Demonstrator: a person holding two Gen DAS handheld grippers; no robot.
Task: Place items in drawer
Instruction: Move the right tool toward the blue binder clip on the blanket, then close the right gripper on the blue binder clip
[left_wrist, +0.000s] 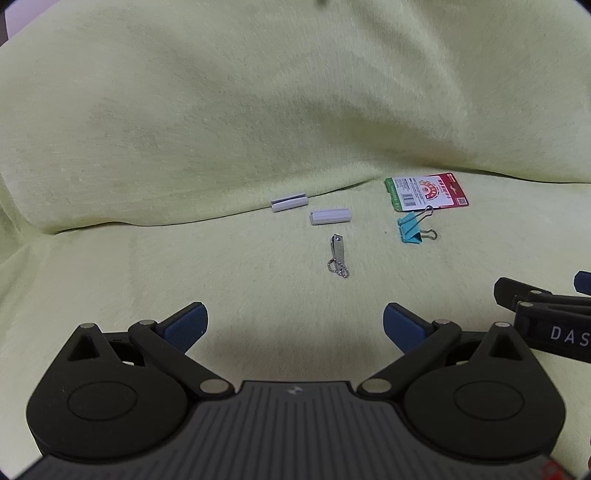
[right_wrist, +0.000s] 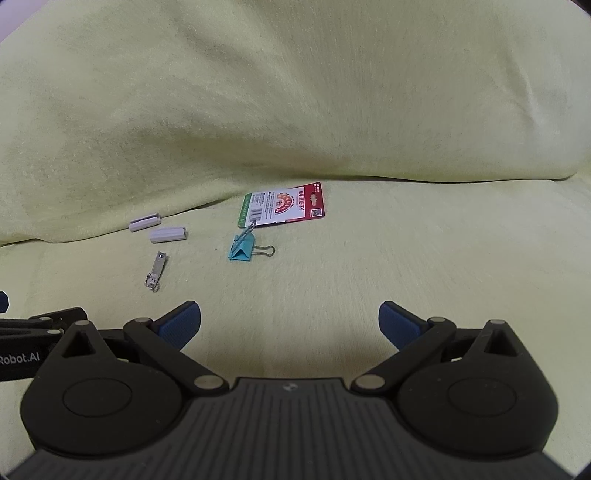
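The left hand-held gripper hovers low over a yellow-green cloth with its two blue-padded fingers spread wide and nothing between them; the right hand-held gripper is in the same released state, also empty. In the left wrist view a part of the right one shows at the right edge. All the items lie on the flat part of the cloth, and I take the teal binder clip as landmark. Just behind it, touching one of its wire handles, lies a red and white printed card. To the left of the clip, well apart from it, lies a metal nail clipper with a small bead chain. Behind the nail clipper, and left of the binder clip, lie two short white plastic pieces, near each other but not touching. Behind all these things the cloth rises in a soft fold. No drawer can be seen in either view
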